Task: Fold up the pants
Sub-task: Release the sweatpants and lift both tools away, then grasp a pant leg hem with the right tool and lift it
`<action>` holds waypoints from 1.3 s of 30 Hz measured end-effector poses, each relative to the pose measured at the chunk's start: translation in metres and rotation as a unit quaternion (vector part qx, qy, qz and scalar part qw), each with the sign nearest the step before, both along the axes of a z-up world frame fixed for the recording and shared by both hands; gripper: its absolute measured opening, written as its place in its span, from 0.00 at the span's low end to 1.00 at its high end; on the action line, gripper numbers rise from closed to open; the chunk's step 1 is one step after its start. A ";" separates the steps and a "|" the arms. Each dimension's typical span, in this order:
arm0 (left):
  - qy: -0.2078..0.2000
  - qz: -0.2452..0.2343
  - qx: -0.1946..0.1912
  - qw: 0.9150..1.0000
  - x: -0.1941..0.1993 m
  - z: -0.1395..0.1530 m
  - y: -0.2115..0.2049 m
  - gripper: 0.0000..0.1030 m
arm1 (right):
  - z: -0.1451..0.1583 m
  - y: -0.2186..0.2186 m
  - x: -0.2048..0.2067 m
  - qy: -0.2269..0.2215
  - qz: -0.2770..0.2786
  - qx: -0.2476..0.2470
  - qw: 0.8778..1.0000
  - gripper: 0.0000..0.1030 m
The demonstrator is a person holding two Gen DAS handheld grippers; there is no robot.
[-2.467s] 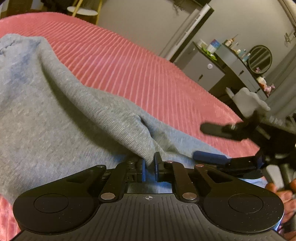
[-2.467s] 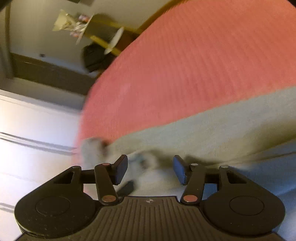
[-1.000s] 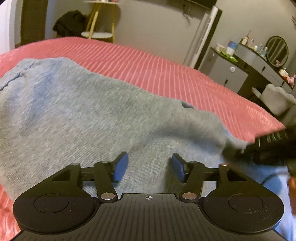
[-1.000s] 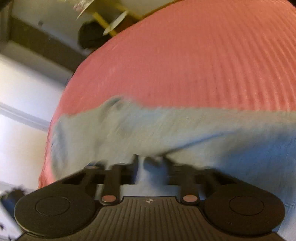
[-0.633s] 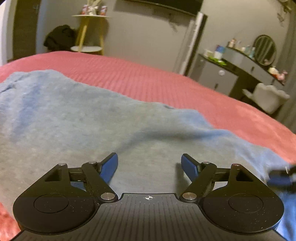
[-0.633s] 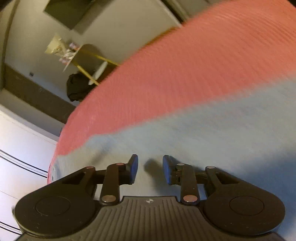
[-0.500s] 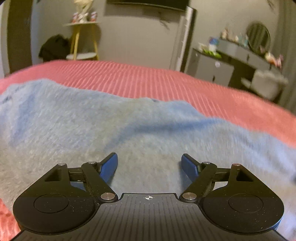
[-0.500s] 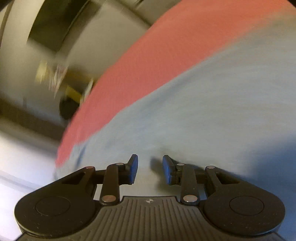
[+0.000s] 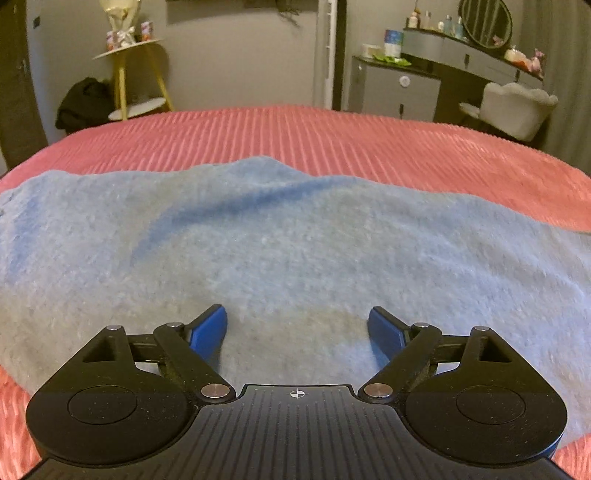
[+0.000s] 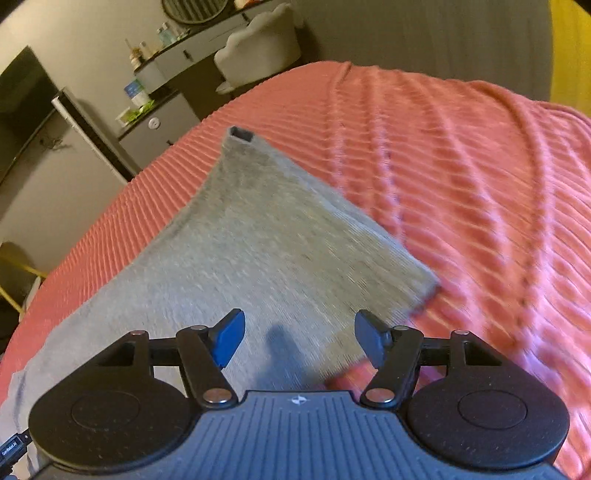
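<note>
Coral ribbed bedspread [image 9: 332, 140] covering the bed, spreading wide under everything in both views. Lying flat on it, grey-blue knit pants [image 9: 295, 240], filling most of the left wrist view with one soft dark crease running across the upper part; showing in the right wrist view as a folded slab of the same cloth [image 10: 266, 236] with a corner edge ending near bare bedspread on the right and a small dark opening at its far tip. Standing beyond the bed: grey dresser [image 9: 399, 88] with an oval mirror [image 9: 484, 22], pale scalloped chair [image 9: 517, 110], yellow-legged side table [image 9: 129, 74] with a dark bundle beside it. Hovering over the pants, left gripper [image 9: 297, 332] with jaws opening, blue pads wide apart, nothing pinched between them, only cloth lying below. Hovering near the cloth's edge, right gripper [image 10: 299, 338] with jaws opening too, gripping nothing, casting a small shadow on the fabric.
</note>
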State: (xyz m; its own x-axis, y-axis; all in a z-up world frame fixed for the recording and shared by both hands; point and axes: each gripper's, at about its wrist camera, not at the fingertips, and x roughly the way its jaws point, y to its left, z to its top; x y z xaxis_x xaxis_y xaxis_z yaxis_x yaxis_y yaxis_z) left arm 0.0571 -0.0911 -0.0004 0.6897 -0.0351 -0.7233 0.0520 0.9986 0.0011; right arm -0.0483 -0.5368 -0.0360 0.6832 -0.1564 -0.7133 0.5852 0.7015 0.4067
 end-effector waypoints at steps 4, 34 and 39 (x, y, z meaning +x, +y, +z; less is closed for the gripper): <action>0.002 -0.005 0.015 1.000 -0.002 -0.002 -0.011 0.88 | -0.025 -0.012 -0.030 0.009 -0.012 0.039 0.999 0.65; 0.026 0.018 -0.032 0.999 -0.023 0.000 -0.011 0.89 | -0.015 -0.048 -0.025 -0.134 -0.017 0.019 0.991 0.09; 0.025 0.010 -0.022 0.999 -0.025 0.000 -0.014 0.89 | -0.021 -0.044 -0.010 -0.105 0.000 -0.005 0.994 0.24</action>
State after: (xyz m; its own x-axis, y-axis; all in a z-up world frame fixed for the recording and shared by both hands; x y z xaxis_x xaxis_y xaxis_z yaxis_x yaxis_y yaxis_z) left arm 0.0320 -0.1053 -0.0005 0.6541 -0.0536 -0.7545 0.0302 0.9985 -0.0447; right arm -0.0582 -0.5806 -0.0572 0.8176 -0.1615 -0.5526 0.4869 0.7062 0.5140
